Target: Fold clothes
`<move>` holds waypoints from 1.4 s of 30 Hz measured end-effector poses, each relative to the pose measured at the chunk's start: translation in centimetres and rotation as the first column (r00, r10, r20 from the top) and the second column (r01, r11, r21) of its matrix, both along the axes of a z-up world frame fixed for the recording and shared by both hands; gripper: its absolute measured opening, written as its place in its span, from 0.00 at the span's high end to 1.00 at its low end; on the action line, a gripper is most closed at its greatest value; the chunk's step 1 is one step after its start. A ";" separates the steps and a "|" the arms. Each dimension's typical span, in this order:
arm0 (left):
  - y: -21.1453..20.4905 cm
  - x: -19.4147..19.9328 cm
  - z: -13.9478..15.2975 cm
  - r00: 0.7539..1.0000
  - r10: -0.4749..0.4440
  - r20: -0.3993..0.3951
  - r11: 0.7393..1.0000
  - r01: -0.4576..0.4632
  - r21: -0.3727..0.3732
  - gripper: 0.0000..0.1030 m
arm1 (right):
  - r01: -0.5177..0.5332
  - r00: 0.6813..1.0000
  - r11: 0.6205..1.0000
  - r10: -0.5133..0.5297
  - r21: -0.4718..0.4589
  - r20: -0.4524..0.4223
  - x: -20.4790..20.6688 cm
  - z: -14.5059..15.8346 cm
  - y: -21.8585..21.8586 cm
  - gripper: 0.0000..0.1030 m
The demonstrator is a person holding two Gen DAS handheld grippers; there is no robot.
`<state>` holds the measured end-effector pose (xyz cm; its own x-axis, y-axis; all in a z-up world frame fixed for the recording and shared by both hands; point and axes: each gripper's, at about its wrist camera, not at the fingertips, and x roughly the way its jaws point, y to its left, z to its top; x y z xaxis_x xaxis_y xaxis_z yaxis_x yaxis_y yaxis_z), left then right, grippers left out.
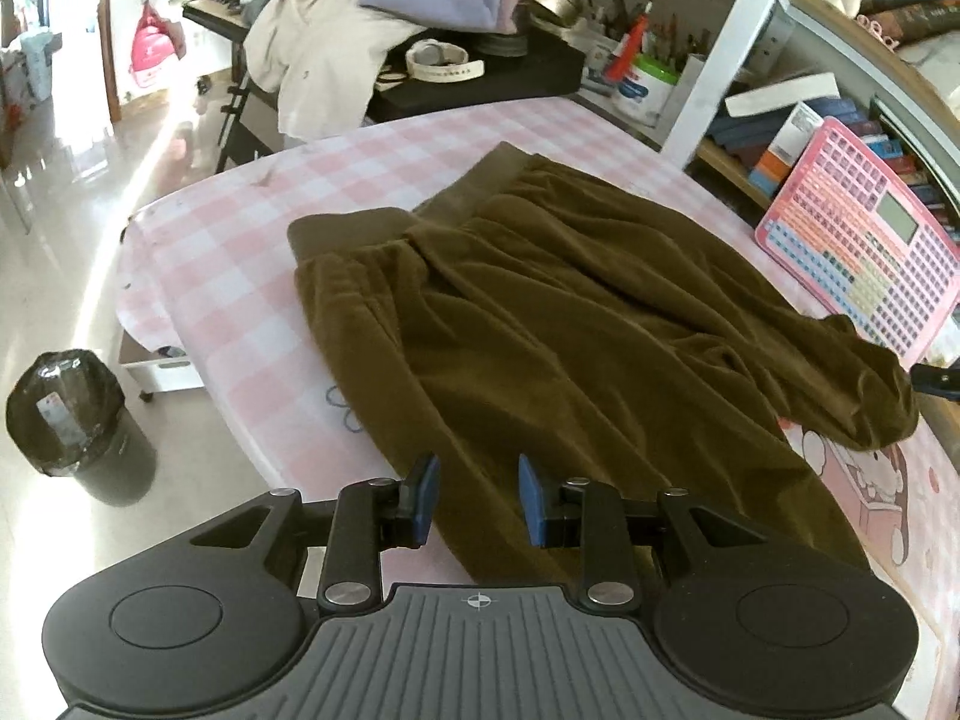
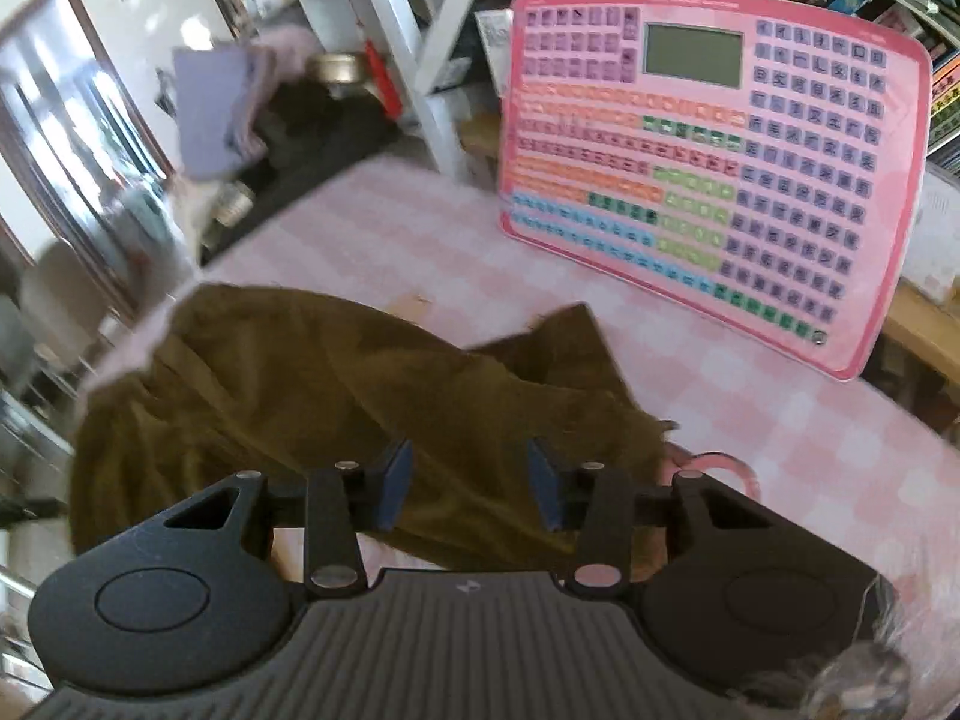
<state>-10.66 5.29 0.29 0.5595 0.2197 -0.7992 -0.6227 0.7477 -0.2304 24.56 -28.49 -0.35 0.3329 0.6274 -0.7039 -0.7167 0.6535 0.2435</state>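
The brown trousers (image 1: 576,324) lie spread on the pink checked tabletop (image 1: 240,252). The left tool (image 1: 478,501) hovers released over their near edge. The right tool (image 2: 469,483), released, straddles a raised fold without pressing it.

The counter (image 1: 198,252) has bare checked cloth on its left side and along the far edge, so a hand can pass there. The brown garment (image 1: 600,324) covers the middle. On the right the pink board (image 1: 864,252) stands tilted against the shelf (image 1: 738,174), just beside the garment, and leaves only a narrow strip. Behind the far edge a black stand (image 1: 480,84) loaded with clothes closes the way. Left of the counter the floor is open, except for the bin (image 1: 78,426) near the corner.
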 end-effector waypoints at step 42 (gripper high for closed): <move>0.5 0.4 -1.0 0.999 0.020 -0.034 0.999 -0.021 -0.036 0.72 | 0.459 0.871 0.888 -0.454 -0.021 -0.189 9.3 -0.6 0.0 0.87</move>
